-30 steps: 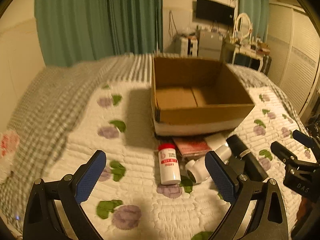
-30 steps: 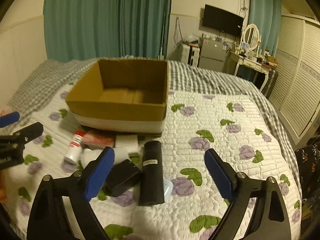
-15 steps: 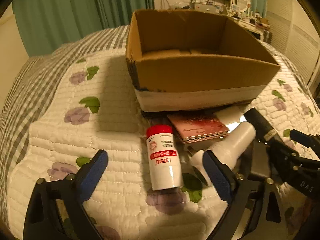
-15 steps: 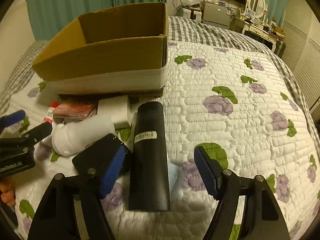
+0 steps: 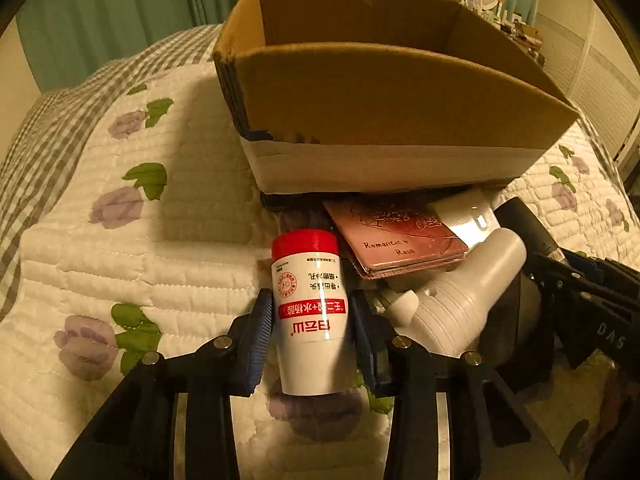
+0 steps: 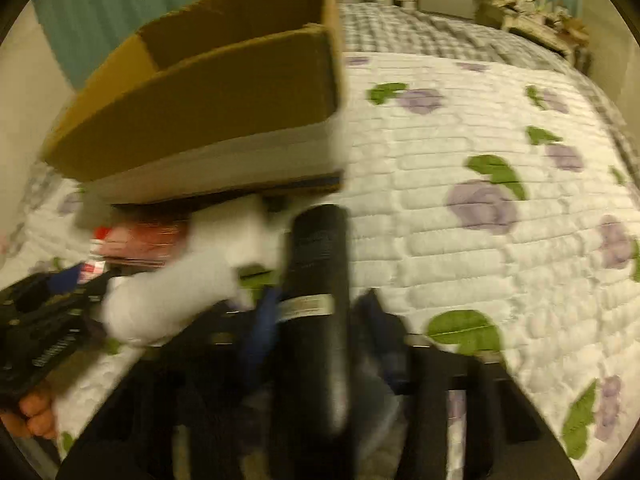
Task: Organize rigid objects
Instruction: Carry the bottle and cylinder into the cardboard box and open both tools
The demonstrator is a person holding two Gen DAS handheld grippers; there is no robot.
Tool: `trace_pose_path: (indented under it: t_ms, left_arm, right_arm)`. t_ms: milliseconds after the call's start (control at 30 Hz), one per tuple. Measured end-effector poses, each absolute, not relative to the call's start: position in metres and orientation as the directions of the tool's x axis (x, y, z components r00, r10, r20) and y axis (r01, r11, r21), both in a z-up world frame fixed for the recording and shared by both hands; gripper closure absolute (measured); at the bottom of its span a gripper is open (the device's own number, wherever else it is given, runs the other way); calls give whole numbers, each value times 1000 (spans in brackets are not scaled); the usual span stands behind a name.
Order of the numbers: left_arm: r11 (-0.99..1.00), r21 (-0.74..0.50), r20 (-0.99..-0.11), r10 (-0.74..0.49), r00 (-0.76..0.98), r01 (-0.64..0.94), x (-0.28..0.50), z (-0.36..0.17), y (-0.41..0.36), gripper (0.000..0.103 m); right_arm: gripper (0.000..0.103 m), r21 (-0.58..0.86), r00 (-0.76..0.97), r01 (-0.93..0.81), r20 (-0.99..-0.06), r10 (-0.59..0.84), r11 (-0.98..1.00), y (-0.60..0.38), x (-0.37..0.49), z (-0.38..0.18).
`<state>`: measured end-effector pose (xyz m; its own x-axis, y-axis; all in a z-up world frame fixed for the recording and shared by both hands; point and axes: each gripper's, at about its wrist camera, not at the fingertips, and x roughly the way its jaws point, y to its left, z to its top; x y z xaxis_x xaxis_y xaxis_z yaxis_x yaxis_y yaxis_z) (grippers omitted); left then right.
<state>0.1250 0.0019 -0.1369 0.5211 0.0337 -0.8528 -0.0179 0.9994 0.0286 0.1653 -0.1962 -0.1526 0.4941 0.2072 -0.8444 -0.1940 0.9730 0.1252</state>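
My left gripper (image 5: 310, 320) is shut on a white bottle with a red cap (image 5: 308, 304) that lies on the quilted bed. My right gripper (image 6: 316, 312) is shut on a black cylinder (image 6: 316, 280) lying on the bed; this view is blurred. An open cardboard box (image 5: 384, 92) stands just beyond the objects and also shows in the right wrist view (image 6: 208, 96). A white plastic pipe piece (image 5: 464, 292), a pink booklet (image 5: 396, 236) and a white box (image 5: 464, 208) lie between the two grippers.
The floral quilt (image 5: 120, 240) spreads left of the bottle and, in the right wrist view, right of the cylinder (image 6: 500, 200). The right gripper's body (image 5: 592, 312) shows at the right edge of the left view. Green curtains hang behind.
Both grippers moved forward and down and closed: the left on the white bottle, the right on the black cylinder. The box now looms closer.
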Motion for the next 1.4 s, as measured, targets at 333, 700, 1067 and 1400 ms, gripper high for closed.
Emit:
trace_pose_path:
  t_ms: [333, 700, 1067, 1400]
  left_arm:
    - [999, 29, -810, 3, 587, 34, 82, -93, -15, 66]
    - [997, 17, -736, -39, 676, 76, 71, -10, -19, 66]
    - [997, -15, -678, -67, 732, 78, 133, 53, -8, 66]
    - [995, -2, -703, -71, 708, 97, 223, 0, -11, 66]
  right_arm:
    - [66, 88, 594, -215, -779, 202, 973, -193, 128, -107]
    - [66, 90, 650, -249, -723, 235, 964, -186, 110, -19]
    - [66, 26, 739, -314, -621, 262, 949, -163, 161, 66]
    - [66, 90, 714, -295, -641, 282, 951, -144, 264, 5]
